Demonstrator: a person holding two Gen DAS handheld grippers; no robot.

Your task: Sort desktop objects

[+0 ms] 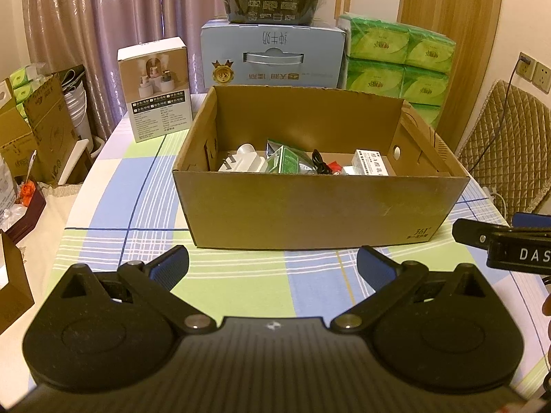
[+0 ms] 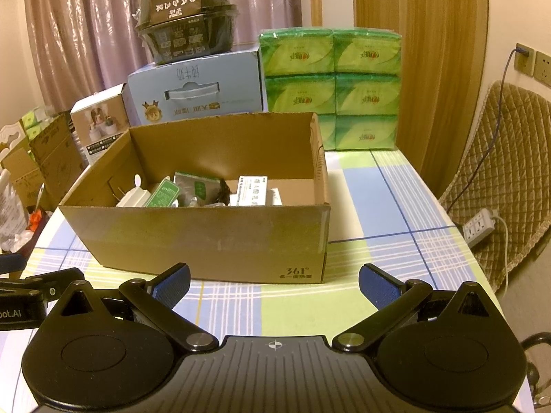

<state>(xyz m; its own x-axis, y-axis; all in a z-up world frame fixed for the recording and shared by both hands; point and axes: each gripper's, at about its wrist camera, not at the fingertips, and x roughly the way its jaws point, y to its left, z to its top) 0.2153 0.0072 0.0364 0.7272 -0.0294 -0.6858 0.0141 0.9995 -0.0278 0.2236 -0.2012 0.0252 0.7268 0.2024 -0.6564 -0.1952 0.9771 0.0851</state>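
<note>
The left gripper (image 1: pixel 272 268), black with blue finger pads, is nearest the camera. Its jaws are spread wide and hold nothing. The right gripper (image 2: pixel 273 280) looks the same: wide apart and empty. Both hang just above the checked blue, green and white tablecloth (image 1: pixel 137 206), side by side, near the front of the box.

The big brown cardboard box (image 1: pixel 320 213) sits in the middle of the table, with its top open. It is stiff but light, and it would bend if squeezed hard. Its rim would be the best place to take hold.

The small things to sort lie on the floor of the box. The table in front looks bare, so the sorting seems nearly done.

The biggest is a white plastic plug (image 1: pixel 241 163) at the left. It is hard and smooth, so it could slip. Gripping its flat sides looks safest. Next to it is a green packet (image 1: pixel 287 161), soft and crinkly, easy to pinch at an edge. At the right is a small white paper carton with print (image 1: pixel 370 165), light and easy to crush. A thin black cable (image 1: pixel 320 165) curls in the middle, floppy and loose. Smallest is a tiny red thing (image 1: pixel 334 167), too small to name.

Behind the box stand a pale blue milk carton with a handle (image 2: pixel 196 93), green tissue packs (image 2: pixel 330 82) and a black food bowl (image 2: pixel 187 31).
</note>
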